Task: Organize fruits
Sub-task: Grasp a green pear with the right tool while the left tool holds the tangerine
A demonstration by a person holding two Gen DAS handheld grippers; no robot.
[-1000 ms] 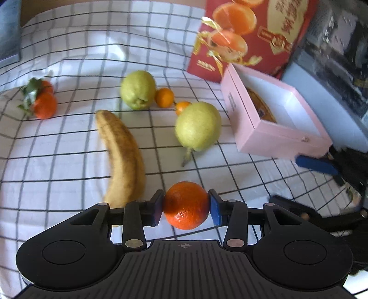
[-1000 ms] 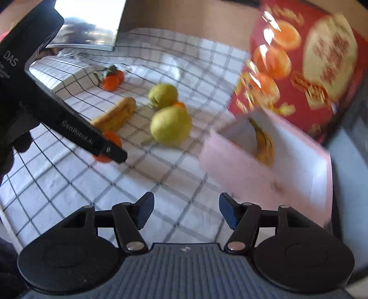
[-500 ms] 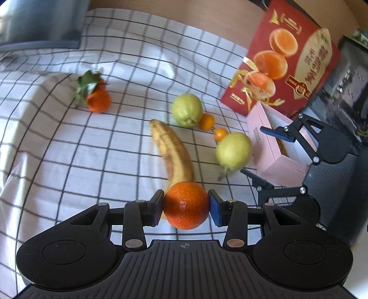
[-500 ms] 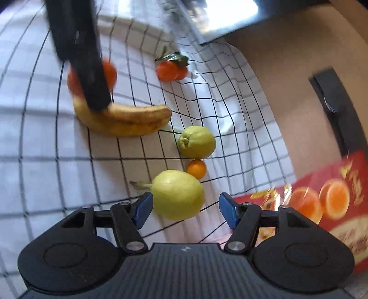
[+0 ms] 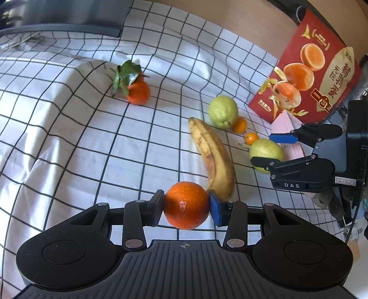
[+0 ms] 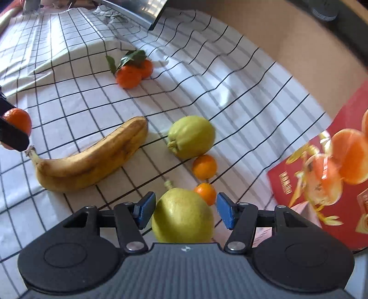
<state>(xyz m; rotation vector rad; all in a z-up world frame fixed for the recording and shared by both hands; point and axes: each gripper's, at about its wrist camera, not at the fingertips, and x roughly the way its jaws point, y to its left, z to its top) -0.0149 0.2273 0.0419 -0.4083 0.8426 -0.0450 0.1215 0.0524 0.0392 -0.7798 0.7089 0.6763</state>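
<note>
My left gripper [image 5: 186, 208] is shut on an orange [image 5: 185, 208], held above the checked cloth near the stem end of a banana [image 5: 212, 157]. My right gripper [image 6: 182, 210] is open, its jaws on either side of a green pear [image 6: 182, 217] without squeezing it; it also shows in the left wrist view [image 5: 279, 149]. A second green pear [image 6: 191, 136], two small oranges [image 6: 204, 166] [image 6: 205, 192] and leafy tangerines [image 6: 132, 72] lie on the cloth. A pink box [image 5: 286, 124] is partly hidden behind the right gripper.
A red orange-printed carton [image 5: 306, 78] stands at the back right, also in the right wrist view [image 6: 326, 179]. A dark flat object [image 5: 69, 16] lies at the far edge of the cloth. The cloth [image 5: 57, 138] bulges up on the left.
My left gripper has drawn back and leftward with the orange. My right gripper has closed in on the near pear, which now sits between its open jaws.
</note>
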